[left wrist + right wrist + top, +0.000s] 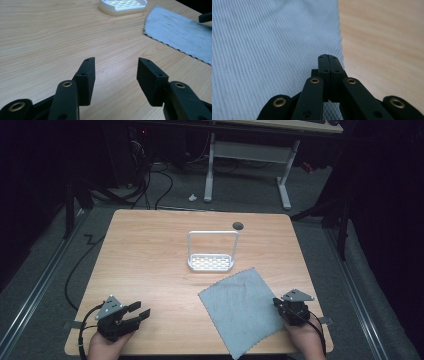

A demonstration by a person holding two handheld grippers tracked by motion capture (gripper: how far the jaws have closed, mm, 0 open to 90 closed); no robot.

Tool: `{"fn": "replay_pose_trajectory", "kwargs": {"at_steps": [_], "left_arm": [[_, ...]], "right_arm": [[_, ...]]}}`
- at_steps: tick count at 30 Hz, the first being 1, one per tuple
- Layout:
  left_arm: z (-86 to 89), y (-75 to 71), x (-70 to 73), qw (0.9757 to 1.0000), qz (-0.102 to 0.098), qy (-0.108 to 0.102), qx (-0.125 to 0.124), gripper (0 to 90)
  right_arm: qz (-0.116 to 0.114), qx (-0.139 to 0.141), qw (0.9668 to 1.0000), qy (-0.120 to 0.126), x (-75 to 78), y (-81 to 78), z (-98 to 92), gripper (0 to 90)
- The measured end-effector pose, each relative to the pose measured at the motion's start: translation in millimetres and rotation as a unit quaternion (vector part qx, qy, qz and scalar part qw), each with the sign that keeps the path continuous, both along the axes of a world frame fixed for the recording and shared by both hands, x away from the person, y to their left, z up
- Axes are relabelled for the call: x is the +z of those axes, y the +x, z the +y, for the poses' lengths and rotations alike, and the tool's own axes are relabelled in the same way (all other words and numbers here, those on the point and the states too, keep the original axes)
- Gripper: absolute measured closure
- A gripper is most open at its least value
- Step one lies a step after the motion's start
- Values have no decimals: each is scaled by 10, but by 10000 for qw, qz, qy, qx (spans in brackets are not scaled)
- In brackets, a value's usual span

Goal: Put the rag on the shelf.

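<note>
Two hand-held grippers sit at the near edge of a wooden table [150, 250]. The left gripper [136, 312] hovers over bare wood at the near left corner, its jaws spread wide with nothing between them. The right gripper [278, 304] rests at the right edge of a grey cloth [240, 307], jaws pressed together; whether they pinch the fabric cannot be told. A white rack [212, 251] stands mid-table, just beyond the cloth.

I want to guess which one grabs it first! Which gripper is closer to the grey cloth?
Right. The right gripper sits at the grey cloth's edge; the left gripper rests apart on bare table.
</note>
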State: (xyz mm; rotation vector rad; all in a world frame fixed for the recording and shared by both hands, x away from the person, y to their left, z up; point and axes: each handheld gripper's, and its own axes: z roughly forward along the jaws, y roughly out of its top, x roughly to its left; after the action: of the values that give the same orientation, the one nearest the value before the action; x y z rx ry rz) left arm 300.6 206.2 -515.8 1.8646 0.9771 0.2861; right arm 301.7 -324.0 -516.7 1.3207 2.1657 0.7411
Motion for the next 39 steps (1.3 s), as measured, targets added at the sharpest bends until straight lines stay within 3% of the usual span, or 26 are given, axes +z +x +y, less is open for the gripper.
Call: {"fn": "replay_pose_trajectory", "kwargs": {"at_steps": [5, 11, 17, 18, 21, 24, 26, 27, 28, 29, 31, 34, 35, 39], "left_arm": [[-144, 65, -3, 9998, -4, 60, -182, 485], [-253, 108, 1, 9995, 16, 31, -323, 484], [-388, 96, -6, 9988, 99, 107, -464, 482], [-457, 81, -7, 9985, 100, 134, -530, 482], [-589, 62, -18, 9974, 180, 224, -658, 483], [-742, 47, -8, 9961, 295, 326, -765, 487], [-792, 46, 7, 9957, 300, 355, -806, 500], [-844, 52, 19, 9951, 324, 425, -829, 510], [-940, 88, 22, 9938, 328, 644, -840, 529], [-983, 133, 11, 9934, 376, 732, -793, 545], [-1058, 240, -25, 9934, 564, 713, -702, 568], [-1178, 339, -91, 9906, 681, 971, -683, 606], [-1195, 346, -100, 9908, 596, 1021, -662, 621], [-1186, 361, -99, 9905, 583, 1074, -630, 724]], "right_arm": [[5, 164, 9997, -176, -28, -109, 87, 900], [62, 581, 9983, 75, -36, -224, 283, 900], [110, 1014, 9947, 94, -33, -271, 510, 900], [106, 1229, 9924, 33, -33, -292, 642, 900], [107, 1535, 9881, -18, -31, -317, 805, 900], [111, 1720, 9850, -95, -19, -336, 912, 900], [55, 1708, 9853, -52, 7, -335, 920, 900], [-39, 1580, 9873, 130, 73, -302, 884, 900], [-86, 1505, 9885, 119, 95, -277, 871, 900], [-154, 1395, 9901, 100, 121, -202, 851, 900], [-227, 1193, 9925, 139, 143, -36, 826, 900], [-93, 1064, 9942, 154, 106, 228, 853, 900], [-37, 1047, 9944, 153, 80, 302, 869, 900], [145, 1043, 9944, 51, -34, 397, 934, 900]]}}
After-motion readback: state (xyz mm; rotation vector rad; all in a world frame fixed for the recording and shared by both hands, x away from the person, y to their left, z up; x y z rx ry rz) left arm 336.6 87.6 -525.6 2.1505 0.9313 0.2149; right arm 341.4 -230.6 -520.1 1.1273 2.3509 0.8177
